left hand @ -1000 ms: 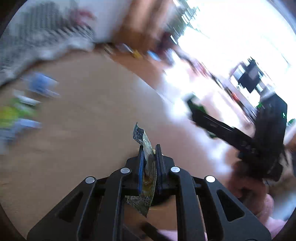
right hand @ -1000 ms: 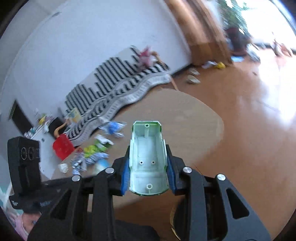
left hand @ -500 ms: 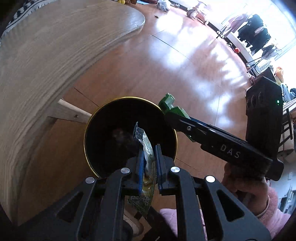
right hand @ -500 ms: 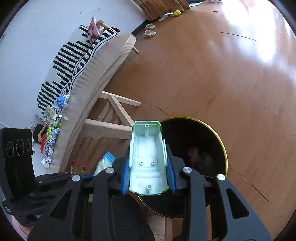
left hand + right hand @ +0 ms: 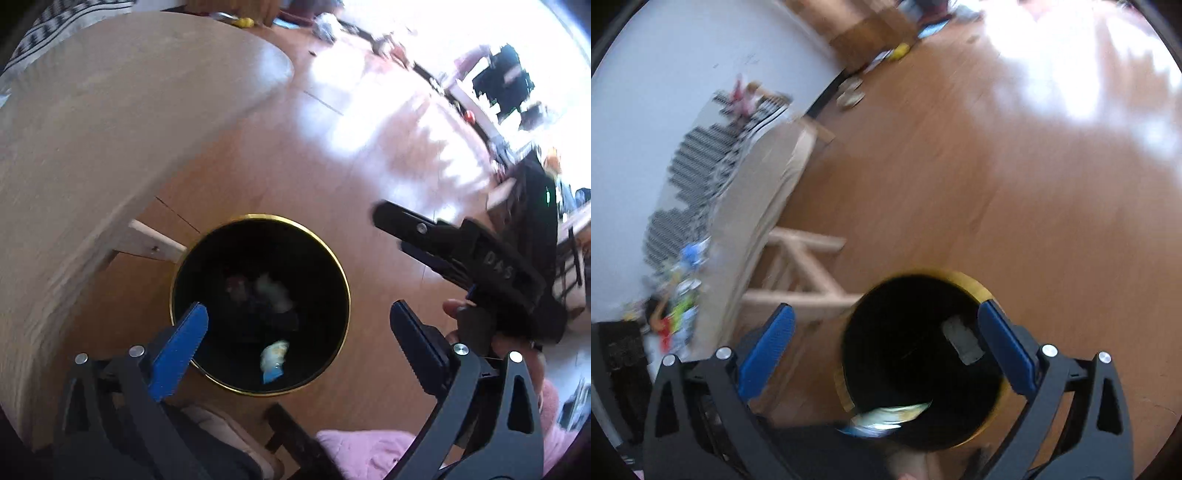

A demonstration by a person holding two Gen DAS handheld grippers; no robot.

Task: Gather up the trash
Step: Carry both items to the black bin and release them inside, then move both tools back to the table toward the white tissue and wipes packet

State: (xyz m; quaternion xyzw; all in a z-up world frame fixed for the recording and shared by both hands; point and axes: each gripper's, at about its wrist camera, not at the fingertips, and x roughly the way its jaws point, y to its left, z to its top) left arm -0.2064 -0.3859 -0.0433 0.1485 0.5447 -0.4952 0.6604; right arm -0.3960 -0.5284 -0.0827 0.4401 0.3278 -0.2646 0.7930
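Observation:
A black round bin with a gold rim (image 5: 334,266) stands on the wooden floor beside the table. My left gripper (image 5: 295,332) is open and empty above it. A crumpled wrapper (image 5: 274,360) is inside the bin, with other dim trash (image 5: 273,291) on its bottom. My right gripper (image 5: 886,332) is open and empty above the same bin (image 5: 982,291). A pale piece (image 5: 962,341) is inside the bin, and a blurred wrapper (image 5: 886,419) shows at its near edge. The right gripper also shows in the left wrist view (image 5: 436,240).
A round wooden table (image 5: 110,129) with pale legs (image 5: 805,273) stands left of the bin. Several colourful wrappers (image 5: 683,291) lie on its far part. A striped black-and-white cloth (image 5: 698,162) lies beyond. Glossy wooden floor (image 5: 997,166) stretches right.
Both grippers have opened. The left has let go of the wrapper and the right has let go of the green-white plastic piece; both are now in the bin.

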